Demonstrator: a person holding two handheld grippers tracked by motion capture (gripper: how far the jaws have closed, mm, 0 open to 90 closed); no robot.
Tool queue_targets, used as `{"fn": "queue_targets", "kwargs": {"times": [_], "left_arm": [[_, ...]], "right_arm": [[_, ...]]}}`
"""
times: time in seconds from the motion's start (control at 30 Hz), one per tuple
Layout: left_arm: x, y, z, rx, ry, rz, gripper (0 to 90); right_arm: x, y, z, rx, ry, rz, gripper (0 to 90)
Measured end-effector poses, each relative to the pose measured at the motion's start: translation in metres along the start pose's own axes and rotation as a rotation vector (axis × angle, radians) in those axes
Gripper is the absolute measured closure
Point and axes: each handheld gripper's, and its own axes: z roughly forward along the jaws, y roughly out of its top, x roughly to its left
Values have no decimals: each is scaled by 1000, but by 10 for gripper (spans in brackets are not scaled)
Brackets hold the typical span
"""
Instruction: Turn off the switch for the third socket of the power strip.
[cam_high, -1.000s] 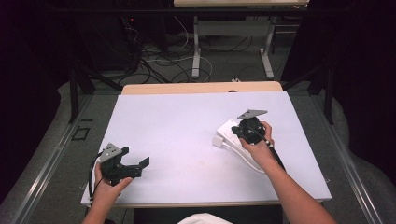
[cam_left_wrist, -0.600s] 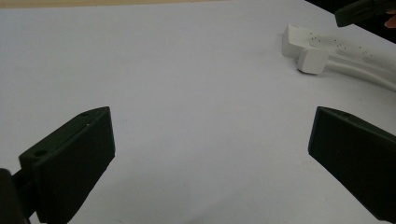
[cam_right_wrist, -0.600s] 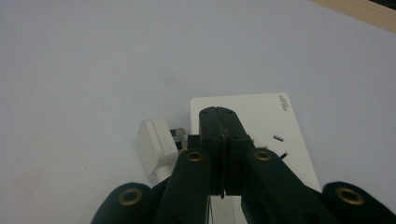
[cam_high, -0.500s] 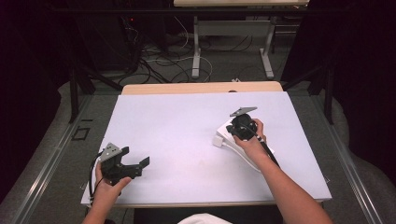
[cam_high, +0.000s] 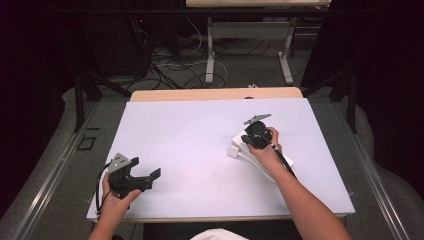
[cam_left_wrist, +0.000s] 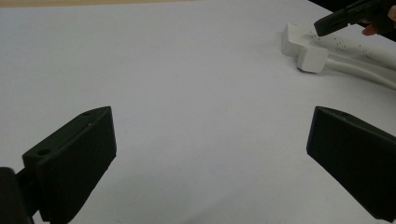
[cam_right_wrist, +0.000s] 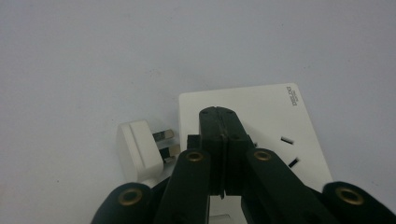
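Observation:
A white power strip (cam_high: 239, 150) lies on the right half of the table, its sockets facing up (cam_right_wrist: 266, 109). A white plug (cam_right_wrist: 140, 151) lies on its side just off the strip's end, prongs pointing at the strip; it is also seen from the left gripper view as the plug (cam_left_wrist: 312, 58). My right gripper (cam_right_wrist: 218, 116) is shut with nothing between its tips, held right over the strip's end (cam_high: 247, 140). My left gripper (cam_high: 152, 179) rests near the front left of the table, open wide (cam_left_wrist: 210, 154) over bare surface.
The white table board (cam_high: 200, 130) has free room across its middle and back. A white cable (cam_left_wrist: 364, 70) runs from the plug and strip toward the right front. A wooden edge (cam_high: 215, 94) borders the back; cables and desk legs (cam_high: 210, 50) lie beyond.
My right gripper has moved a little to the left and farther back along the power strip, toward its end. The left gripper has stayed in place.

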Motion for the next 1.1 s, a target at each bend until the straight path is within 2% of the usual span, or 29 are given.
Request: {"fn": "queue_targets", "kwargs": {"times": [0.5, 1.1], "left_arm": [[0, 0, 0, 2, 7, -4, 21], [0, 0, 0, 4, 4, 5, 21]], "right_arm": [[0, -2, 9, -1, 10, 10, 900], [2, -2, 9, 6, 2, 1, 900]]}}
